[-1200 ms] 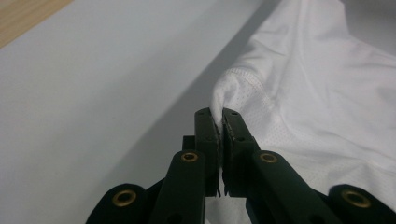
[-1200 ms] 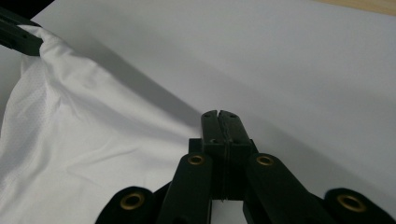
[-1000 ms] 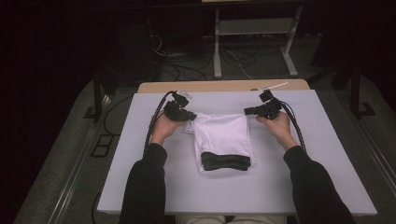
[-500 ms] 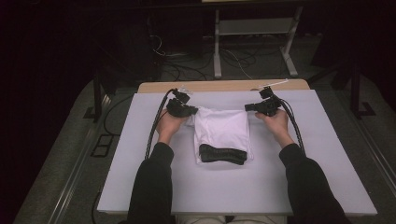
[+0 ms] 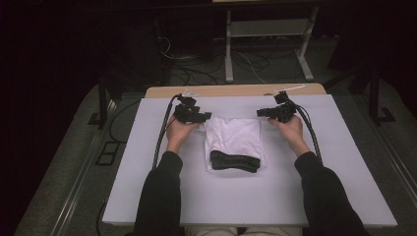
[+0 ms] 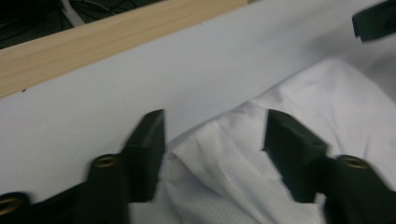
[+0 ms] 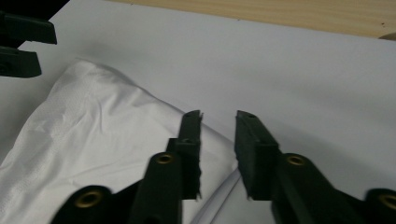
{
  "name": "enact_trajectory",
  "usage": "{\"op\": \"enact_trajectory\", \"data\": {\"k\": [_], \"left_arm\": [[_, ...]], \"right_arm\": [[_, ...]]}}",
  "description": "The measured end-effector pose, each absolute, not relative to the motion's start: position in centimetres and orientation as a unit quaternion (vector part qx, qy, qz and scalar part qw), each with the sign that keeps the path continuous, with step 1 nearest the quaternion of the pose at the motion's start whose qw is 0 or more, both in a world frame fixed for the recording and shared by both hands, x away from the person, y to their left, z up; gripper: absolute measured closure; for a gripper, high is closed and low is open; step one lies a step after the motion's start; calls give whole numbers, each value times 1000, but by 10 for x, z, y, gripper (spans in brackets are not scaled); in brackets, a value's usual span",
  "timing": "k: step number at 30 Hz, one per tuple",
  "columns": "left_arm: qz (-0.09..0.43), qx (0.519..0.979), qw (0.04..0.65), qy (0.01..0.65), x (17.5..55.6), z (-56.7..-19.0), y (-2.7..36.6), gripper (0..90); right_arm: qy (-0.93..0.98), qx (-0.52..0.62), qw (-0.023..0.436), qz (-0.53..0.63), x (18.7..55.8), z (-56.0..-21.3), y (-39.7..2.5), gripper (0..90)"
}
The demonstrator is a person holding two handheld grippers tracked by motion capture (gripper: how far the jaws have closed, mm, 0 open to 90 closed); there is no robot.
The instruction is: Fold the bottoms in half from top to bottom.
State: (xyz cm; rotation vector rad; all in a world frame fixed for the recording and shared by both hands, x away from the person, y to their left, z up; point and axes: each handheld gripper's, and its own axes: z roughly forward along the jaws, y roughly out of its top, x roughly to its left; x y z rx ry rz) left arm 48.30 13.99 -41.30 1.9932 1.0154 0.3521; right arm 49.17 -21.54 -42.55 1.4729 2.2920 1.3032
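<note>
High view, left to right. The left gripper lay at ten o'clock of the white garment, its jaws spread wide; in the left gripper view the left gripper stood open over a raised corner of the garment without pinching it. The folded garment rested near the middle of the white table, with a black band across its six o'clock edge. The right gripper lay at two o'clock of the garment; in the right gripper view the right gripper had its jaws parted by a narrow gap over the garment's corner, clamping nothing.
</note>
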Motion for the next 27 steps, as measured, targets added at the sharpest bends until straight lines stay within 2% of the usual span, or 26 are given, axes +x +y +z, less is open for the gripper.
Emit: {"op": "enact_trajectory", "data": {"k": [2,4,7,10,11,13,27], "left_arm": [[138,785,437,416,481,-412,143,234],[114,777,450,425,481,-410,147,121],[89,773,462,425,480,-407,151,7],[85,770,474,419,475,-403,155,0],[86,768,476,420,473,-402,157,0],[87,769,477,417,470,-400,160,0],[96,761,493,410,439,-394,181,0]], "right_arm": [[760,482,64,432,490,-424,-216,565],[763,473,66,436,487,-421,-217,462],[763,465,69,443,483,-419,-220,330],[768,461,71,438,480,-416,-222,131],[771,461,69,434,479,-414,-223,112],[772,454,79,438,473,-410,-224,18],[774,427,84,459,437,-398,-237,0]]}}
